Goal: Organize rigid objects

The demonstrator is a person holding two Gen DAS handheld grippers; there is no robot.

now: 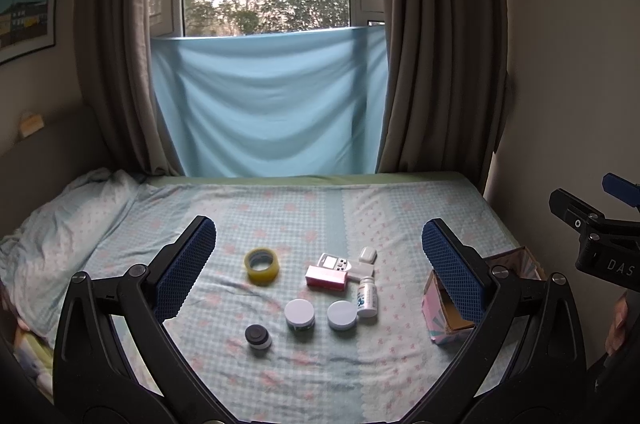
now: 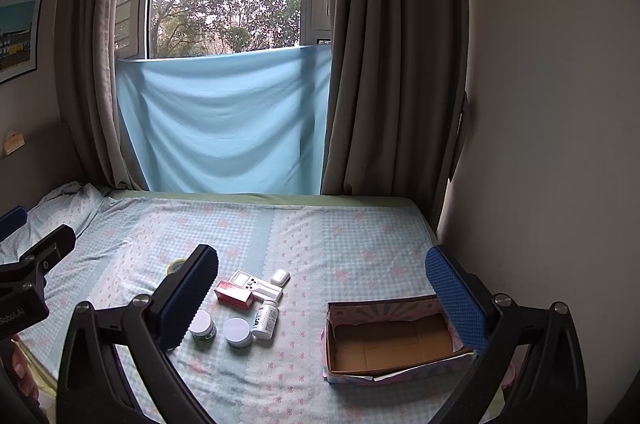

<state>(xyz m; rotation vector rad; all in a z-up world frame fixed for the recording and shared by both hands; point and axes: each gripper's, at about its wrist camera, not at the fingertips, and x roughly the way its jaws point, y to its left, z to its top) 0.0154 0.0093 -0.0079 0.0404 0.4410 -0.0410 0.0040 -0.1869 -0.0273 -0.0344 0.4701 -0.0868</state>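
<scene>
Small items lie on the bed: a yellow tape roll [image 1: 262, 266], a pink box [image 1: 326, 278], a white timer [image 1: 334, 261], a white case [image 1: 367, 255], a lying white bottle [image 1: 367, 298], two white-lidded jars [image 1: 300, 313] [image 1: 342, 315] and a black-lidded jar [image 1: 257, 337]. An empty open cardboard box [image 2: 390, 342] sits to their right. My left gripper [image 1: 320, 264] is open and empty, held above the items. My right gripper [image 2: 322, 292] is open and empty, between the items and the box. The pink box [image 2: 234, 296] and bottle [image 2: 266, 320] also show in the right wrist view.
The bed [image 1: 280, 208] has a checked blue sheet and a crumpled quilt [image 1: 60, 224] at the left. A wall [image 2: 540, 144] runs along the right. Grey curtains [image 1: 432, 44] and a blue cloth [image 1: 268, 104] hang at the far end.
</scene>
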